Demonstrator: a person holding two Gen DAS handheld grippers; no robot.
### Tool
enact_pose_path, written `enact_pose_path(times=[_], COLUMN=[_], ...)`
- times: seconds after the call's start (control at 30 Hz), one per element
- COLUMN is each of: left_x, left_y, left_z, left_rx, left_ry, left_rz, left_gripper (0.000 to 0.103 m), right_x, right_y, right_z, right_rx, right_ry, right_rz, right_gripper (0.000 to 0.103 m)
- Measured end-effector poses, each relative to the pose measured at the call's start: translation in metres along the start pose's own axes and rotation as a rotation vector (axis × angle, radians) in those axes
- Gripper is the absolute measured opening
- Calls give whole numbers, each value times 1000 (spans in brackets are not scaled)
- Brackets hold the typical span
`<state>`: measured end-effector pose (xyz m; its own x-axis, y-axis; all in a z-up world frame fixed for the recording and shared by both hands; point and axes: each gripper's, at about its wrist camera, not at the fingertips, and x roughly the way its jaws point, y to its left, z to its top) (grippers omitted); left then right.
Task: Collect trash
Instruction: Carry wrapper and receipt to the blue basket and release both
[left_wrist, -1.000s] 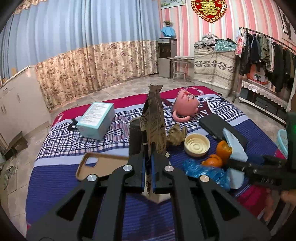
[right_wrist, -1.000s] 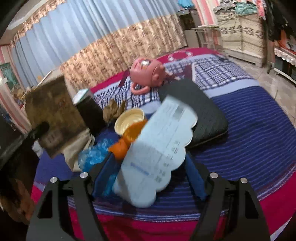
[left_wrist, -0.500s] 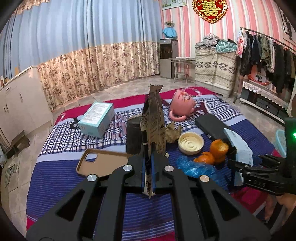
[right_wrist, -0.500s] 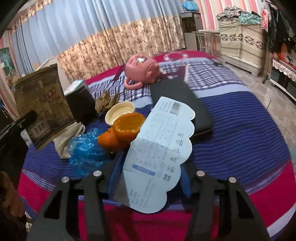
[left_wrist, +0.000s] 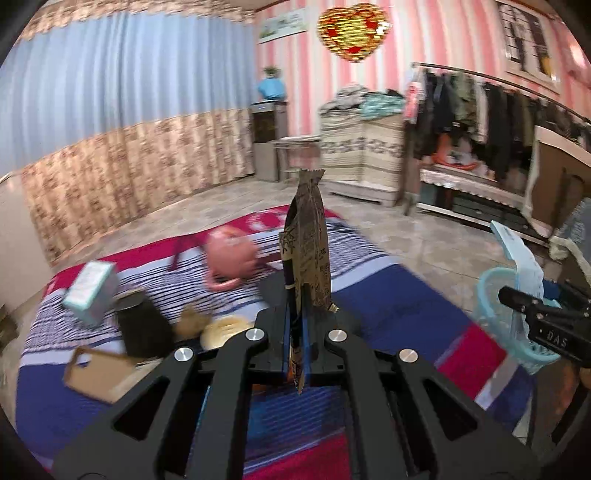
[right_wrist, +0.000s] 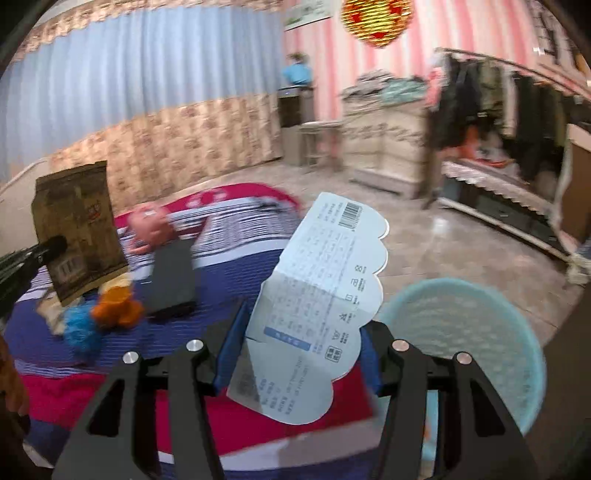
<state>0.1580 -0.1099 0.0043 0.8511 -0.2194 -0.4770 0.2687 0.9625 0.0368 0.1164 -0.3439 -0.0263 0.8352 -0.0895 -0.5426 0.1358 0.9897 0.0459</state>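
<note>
Left claw (left_wrist: 295, 332) clamped flat on a brown snack bag (left_wrist: 308, 254), pads nearly together, bag standing upright on edge above the jaws. Pointed slightly downward over the bed (left_wrist: 388, 306), near its foot-side edge. Seen from the right wrist: same brown bag (right_wrist: 77, 229) held up at far left, broad printed face showing, black fingertip (right_wrist: 51, 245) across its lower part.

Right claw (right_wrist: 297, 350) closed on a pale blue paper package (right_wrist: 321, 295) with a scalloped edge and a barcode, blue pads pressing its two sides, sheet bowed and tilted up to the right. Tilted downward, past the bed's red border, just beside a light blue trash basket (right_wrist: 476, 332) on the tiled floor at lower right. From the left wrist: right claw (left_wrist: 524, 306) at far right, level with the basket (left_wrist: 495, 295), pale sheet (left_wrist: 521, 258) rising above its rim.

Left on the bed: orange peel (right_wrist: 116, 306), crumpled blue plastic (right_wrist: 79, 328), a dark flat case (right_wrist: 173, 277), a pink toy (left_wrist: 231, 254), a teal box (left_wrist: 90, 291), a black cylinder (left_wrist: 142, 325), a cream lid (left_wrist: 225, 330), a tan phone case (left_wrist: 98, 373). Strong motion blur in both views.
</note>
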Motion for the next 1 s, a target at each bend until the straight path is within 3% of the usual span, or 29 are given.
enact_pose_path(times=[0.3,0.47,0.7,1.0], left_x=[36,52,67,85], left_y=[-101,-151,-199,-250], left_z=[7,3,-1,-11], left_rx=[81,124,153,223], left_ry=[9,11,21,32], left_rz=[-153,-222,-308,-353], left_gripper=[3,3,3,3], right_x=[2,2,2,3], right_y=[-110,-148,-171,-185], right_z=[-11,-17,-23,-28], right_rx=[100,172,223,279], right_ry=[44,46,38,33], right_rz=[-181,-222,-273,-293], right_gripper=[54,54,54,54])
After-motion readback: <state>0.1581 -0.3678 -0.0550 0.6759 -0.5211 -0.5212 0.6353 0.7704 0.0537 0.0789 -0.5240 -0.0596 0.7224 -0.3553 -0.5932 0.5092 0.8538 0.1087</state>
